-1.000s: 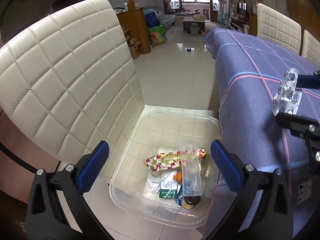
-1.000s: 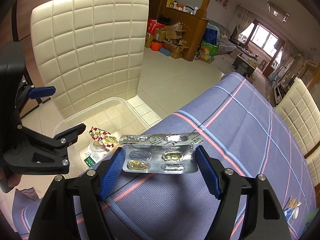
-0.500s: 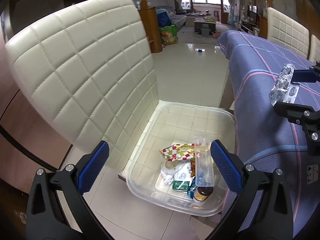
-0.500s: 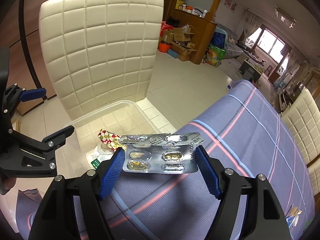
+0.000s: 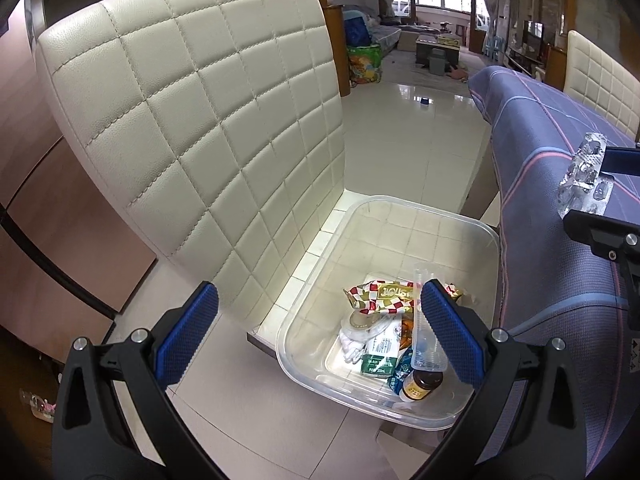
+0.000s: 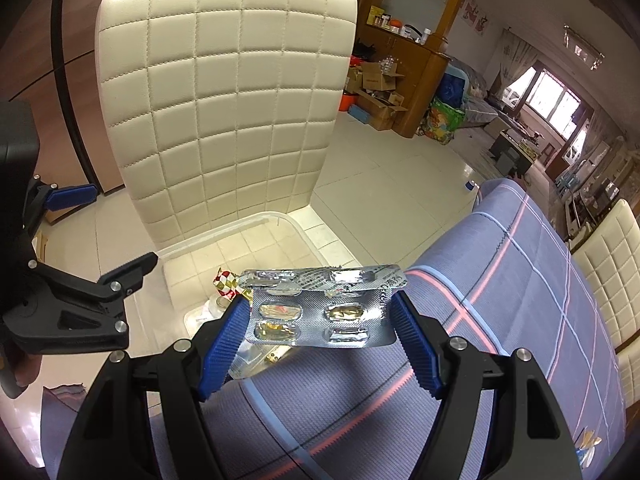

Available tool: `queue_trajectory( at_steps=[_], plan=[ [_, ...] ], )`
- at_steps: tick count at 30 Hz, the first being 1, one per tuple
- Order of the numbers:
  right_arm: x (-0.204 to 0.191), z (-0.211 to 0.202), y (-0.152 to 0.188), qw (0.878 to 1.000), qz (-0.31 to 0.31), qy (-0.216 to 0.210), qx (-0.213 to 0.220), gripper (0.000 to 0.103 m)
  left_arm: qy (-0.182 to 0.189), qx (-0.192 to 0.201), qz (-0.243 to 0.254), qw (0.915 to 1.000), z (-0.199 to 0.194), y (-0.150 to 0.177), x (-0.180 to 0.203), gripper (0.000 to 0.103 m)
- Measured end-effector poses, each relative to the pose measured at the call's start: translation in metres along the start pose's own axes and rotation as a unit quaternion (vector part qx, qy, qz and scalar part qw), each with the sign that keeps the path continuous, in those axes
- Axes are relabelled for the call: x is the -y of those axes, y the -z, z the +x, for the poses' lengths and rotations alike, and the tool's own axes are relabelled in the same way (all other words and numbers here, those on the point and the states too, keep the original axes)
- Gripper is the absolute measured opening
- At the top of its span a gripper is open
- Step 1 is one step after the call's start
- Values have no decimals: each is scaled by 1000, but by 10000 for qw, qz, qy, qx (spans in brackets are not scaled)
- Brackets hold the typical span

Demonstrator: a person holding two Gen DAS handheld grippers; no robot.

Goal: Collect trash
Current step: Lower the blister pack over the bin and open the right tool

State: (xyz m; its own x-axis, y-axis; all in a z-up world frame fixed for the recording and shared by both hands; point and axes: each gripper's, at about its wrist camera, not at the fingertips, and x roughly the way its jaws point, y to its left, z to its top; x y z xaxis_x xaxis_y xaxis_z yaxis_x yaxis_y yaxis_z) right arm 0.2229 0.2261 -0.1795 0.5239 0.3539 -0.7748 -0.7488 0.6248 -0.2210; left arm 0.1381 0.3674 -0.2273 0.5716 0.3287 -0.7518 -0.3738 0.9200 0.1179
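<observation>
My right gripper [image 6: 320, 320] is shut on a silver blister pack [image 6: 320, 308] with several capsules, held flat between the blue pads above the table's edge. In the left wrist view the same blister pack [image 5: 585, 178] shows at the far right in the right gripper [image 5: 600, 200]. A clear plastic bin [image 5: 320, 320] sits on the cream chair's seat; it holds a red-checked wrapper [image 5: 380, 296], a clear tube [image 5: 424, 340], a brown bottle [image 5: 420, 386] and a green-white packet [image 5: 378, 356]. My left gripper [image 5: 316, 332] hangs open above the bin's left rim, nothing between its pads.
The cream quilted chair back [image 5: 192, 120] rises behind and left of the bin. A table under a blue striped cloth [image 6: 500, 320] lies to the right, more cream chairs [image 6: 608, 264] beyond it. Tiled floor [image 5: 412, 140] stretches toward a cluttered living room.
Both grippers have drifted left. In the left wrist view the bin has slid right and the chair back fills more of the frame. The blister pack stays gripped as before.
</observation>
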Motion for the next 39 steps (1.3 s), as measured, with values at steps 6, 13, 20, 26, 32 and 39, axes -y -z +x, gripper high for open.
queue_trajectory(
  at_steps=[6,13,20,26,32,39],
  plan=[
    [-2,4,-2,10000,3,-58,-67,71,9,-61,-84,9999,4,1,0,100],
    [5,11,0,9994,173,-97,-272,72,33,-70,-79,9999,6,2,1,100],
    [4,14,1,9993,176,-39,-323,72,53,-73,-55,9999,5,2,3,100],
    [7,13,2,9991,239,-76,-338,72,96,-70,-87,9999,3,2,4,100],
    [8,9,4,9992,232,-45,-310,72,115,-5,-6,9999,-2,-1,10,100],
    [12,1,10,9994,224,39,-251,72,137,40,74,9999,-8,-2,17,100]
  ],
)
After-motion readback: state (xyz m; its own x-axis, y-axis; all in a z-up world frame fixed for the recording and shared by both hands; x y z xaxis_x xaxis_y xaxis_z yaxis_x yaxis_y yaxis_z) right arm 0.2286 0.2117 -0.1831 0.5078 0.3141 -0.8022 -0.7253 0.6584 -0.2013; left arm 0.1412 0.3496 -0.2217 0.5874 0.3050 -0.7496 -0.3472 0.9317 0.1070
